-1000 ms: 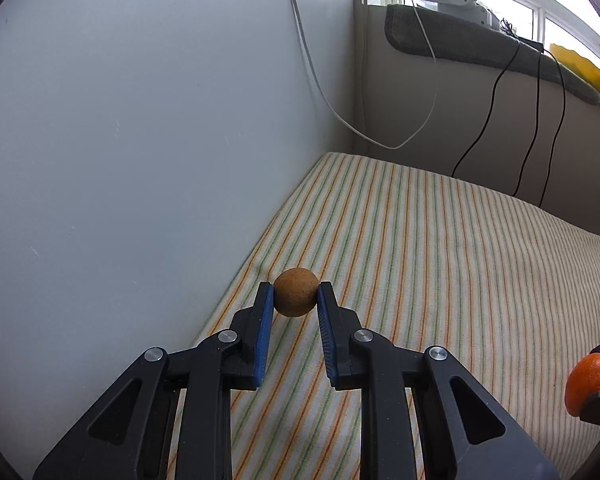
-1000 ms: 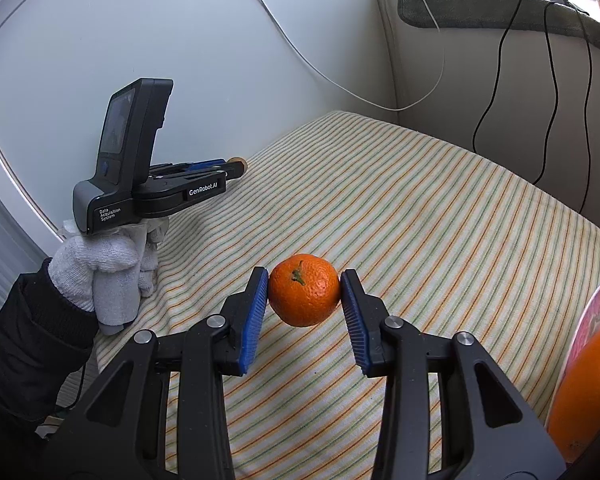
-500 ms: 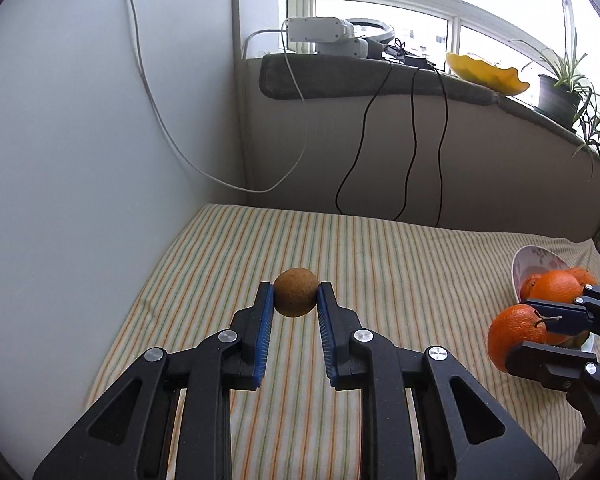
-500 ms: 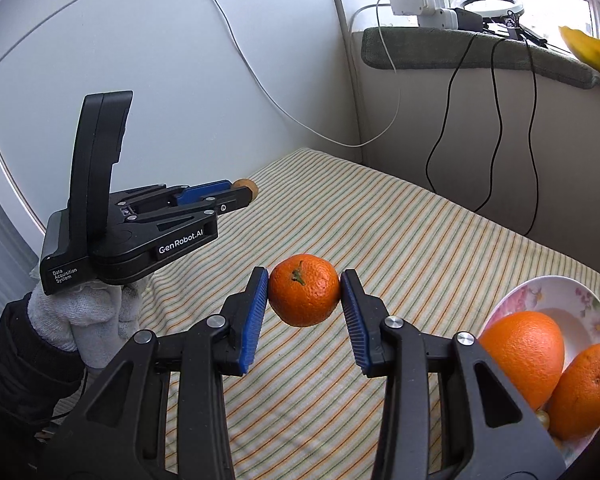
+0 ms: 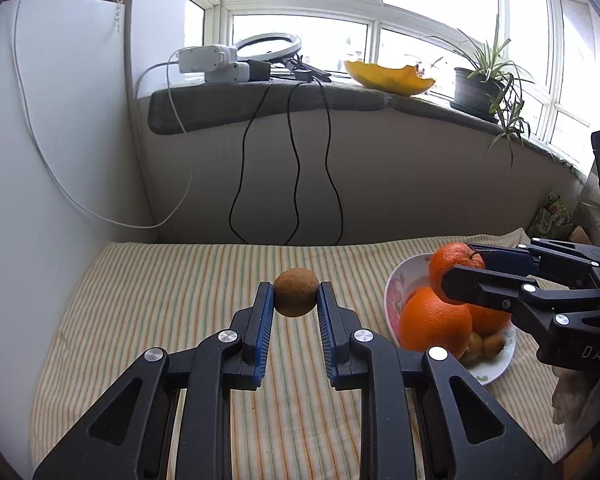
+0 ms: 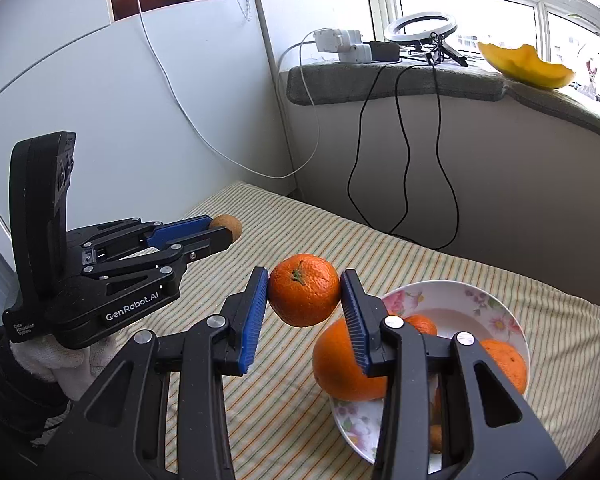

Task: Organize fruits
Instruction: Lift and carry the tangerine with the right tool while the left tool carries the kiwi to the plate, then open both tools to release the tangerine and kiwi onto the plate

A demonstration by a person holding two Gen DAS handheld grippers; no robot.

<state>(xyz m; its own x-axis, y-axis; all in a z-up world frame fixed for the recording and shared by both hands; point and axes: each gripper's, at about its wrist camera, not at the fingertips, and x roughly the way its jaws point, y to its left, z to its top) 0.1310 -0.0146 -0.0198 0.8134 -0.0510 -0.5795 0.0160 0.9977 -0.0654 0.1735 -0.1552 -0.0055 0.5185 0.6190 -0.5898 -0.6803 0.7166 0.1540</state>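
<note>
Our right claw (image 6: 304, 296), clamped on a mandarin (image 6: 303, 295), hangs just over the near-left rim of the bowl (image 6: 452, 292), nearer than our left claw (image 5: 296, 298), which grips a small brown fruit (image 5: 296, 297) above the striped bed (image 5: 180, 280); only the right view shows the bowl's free space.

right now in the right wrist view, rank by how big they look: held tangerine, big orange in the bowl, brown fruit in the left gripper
1. big orange and held tangerine: look alike, tangerine nearer
2. brown fruit, clearly smallest
</note>
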